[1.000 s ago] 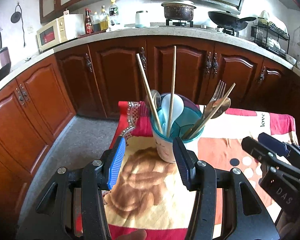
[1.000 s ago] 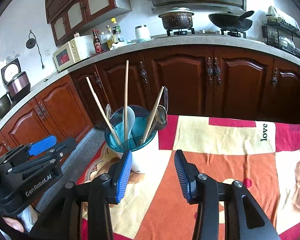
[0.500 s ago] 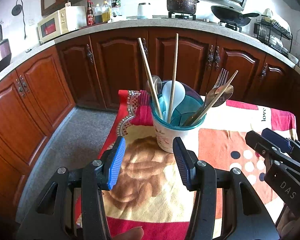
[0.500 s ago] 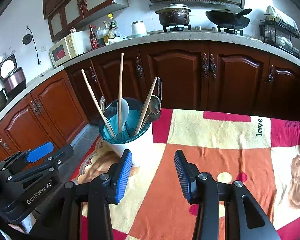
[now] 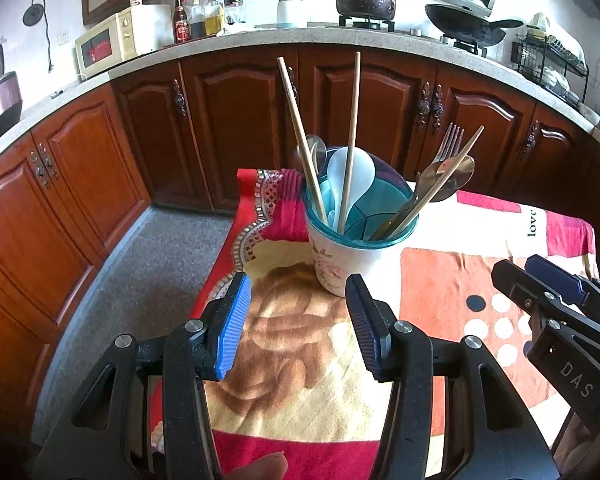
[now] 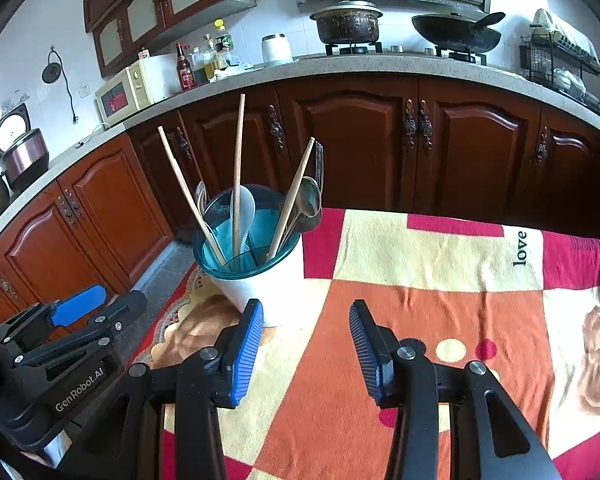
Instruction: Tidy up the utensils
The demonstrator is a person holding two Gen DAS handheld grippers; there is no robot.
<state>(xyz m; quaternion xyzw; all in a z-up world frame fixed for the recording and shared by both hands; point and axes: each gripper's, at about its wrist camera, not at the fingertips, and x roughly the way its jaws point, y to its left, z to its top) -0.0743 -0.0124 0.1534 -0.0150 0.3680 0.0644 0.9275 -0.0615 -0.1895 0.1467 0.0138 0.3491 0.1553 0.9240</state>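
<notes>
Tongs on the left [image 5: 296, 326] stand released with nothing between the pads, hovering just short of the utensil holder [image 5: 350, 258] on the blanket-covered table [image 5: 452, 280]. Chopsticks [image 5: 302, 140], a white spoon [image 5: 346, 178] and a fork [image 5: 448, 144] already stand inside it. Right tongs [image 6: 306, 354] hang released too, empty. Judging by this, sorting looks finished or paused; any next move calls for picking a misplaced piece by its shaft.
</notes>
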